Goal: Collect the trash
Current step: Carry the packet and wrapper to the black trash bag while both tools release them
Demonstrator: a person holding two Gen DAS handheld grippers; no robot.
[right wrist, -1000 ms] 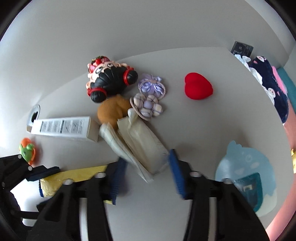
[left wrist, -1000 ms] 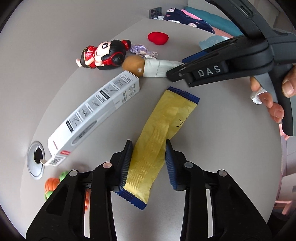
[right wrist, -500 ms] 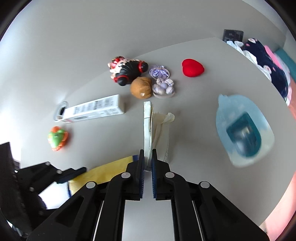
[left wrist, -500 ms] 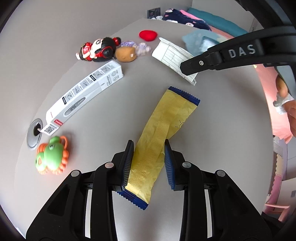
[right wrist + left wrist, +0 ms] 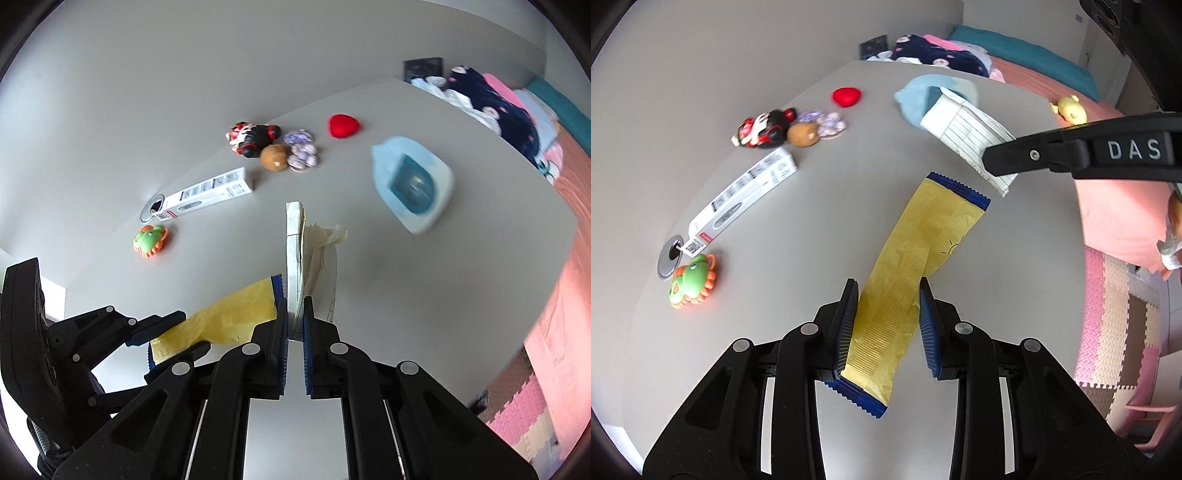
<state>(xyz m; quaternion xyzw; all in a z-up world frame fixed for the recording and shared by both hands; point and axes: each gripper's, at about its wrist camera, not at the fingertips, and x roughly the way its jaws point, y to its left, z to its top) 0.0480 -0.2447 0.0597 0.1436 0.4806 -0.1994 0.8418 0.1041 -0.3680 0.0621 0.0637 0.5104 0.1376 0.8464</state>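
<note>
My left gripper [image 5: 886, 314] is shut on a long yellow wrapper with blue serrated ends [image 5: 916, 258] and holds it above the grey table [image 5: 812, 236]. The wrapper also shows in the right wrist view [image 5: 229, 314]. My right gripper [image 5: 294, 317] is shut on a folded white lined paper packet [image 5: 295, 251] and holds it in the air. The packet shows in the left wrist view [image 5: 967, 136], with the right gripper's finger over its near end. A white printed carton [image 5: 742, 195] lies on the table at the left.
On the table stand a green and orange crab toy [image 5: 692, 282], a red and black doll [image 5: 762, 127], a brown round toy [image 5: 802, 134], purple shell pieces [image 5: 831, 123], a red heart [image 5: 846, 96] and a light blue dish [image 5: 412, 188]. A pink bed [image 5: 1108, 177] is on the right.
My right gripper closed on the paper packet beside the brown toy and lifted it up and back. My left gripper rose with the yellow wrapper held between its fingers.
</note>
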